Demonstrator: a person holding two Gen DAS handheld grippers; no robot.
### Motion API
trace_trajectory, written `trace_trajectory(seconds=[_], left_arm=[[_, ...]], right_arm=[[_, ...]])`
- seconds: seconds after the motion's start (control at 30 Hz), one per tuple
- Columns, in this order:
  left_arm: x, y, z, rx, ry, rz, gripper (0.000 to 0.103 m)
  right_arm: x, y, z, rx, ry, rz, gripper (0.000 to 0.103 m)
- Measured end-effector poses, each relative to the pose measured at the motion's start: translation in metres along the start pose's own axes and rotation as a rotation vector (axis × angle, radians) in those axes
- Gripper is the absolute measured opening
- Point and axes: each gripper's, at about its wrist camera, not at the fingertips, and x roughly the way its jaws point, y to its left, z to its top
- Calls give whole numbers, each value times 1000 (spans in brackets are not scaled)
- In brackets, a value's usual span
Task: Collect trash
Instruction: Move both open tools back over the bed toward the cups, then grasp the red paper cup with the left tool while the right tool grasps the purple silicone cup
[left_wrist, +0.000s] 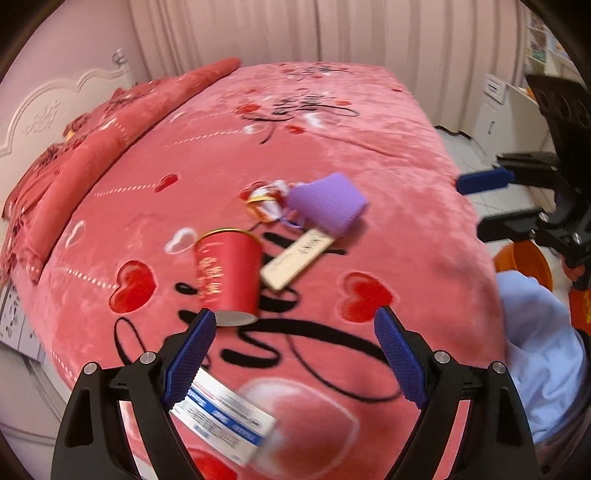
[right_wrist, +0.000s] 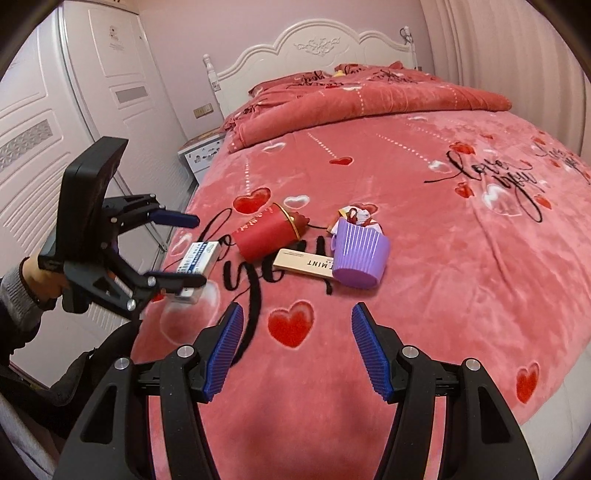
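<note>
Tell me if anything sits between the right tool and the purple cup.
Nothing visible does. The right tool is open, and only bare blanket lies ahead of it up to the purple cup. The mint box touches the cup's left side, off that path.

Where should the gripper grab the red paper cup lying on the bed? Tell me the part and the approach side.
Take the red cup across its body, about midway along. It lies on its side, its gold-rimmed mouth towards the purple cup and the mint box, so that end is crowded. Probably best to come down from above with the open left gripper, fingers straddling the round wall, squeezing lightly, since thin paper may crush.
</note>
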Motion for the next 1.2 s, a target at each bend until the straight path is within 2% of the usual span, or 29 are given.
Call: trace_trajectory(seconds=[0.33, 0.6, 0.73, 0.97, 1.0, 1.03, 1.2], left_arm=[[52, 48, 12, -65, 57, 11, 87], [85, 67, -2, -108, 122, -7, 87], [94, 70, -6, -108, 136, -22, 87], [98, 77, -8, -150, 115, -64, 87], [99, 77, -8, -146, 117, -64, 85], [99, 76, -9, -140, 120, -67, 79], [101, 75, -7, -133, 123, -68, 78]], right_arm=[[56, -35, 17, 40, 49, 4, 62], [94, -55, 24, 71, 78, 12, 62], [104, -59, 24, 83, 87, 13, 62], [109, -69, 26, 113, 78, 1, 64], [110, -70, 27, 116, 77, -3, 65], [110, -71, 27, 118, 77, -7, 65], [115, -78, 28, 147, 78, 3, 67]])
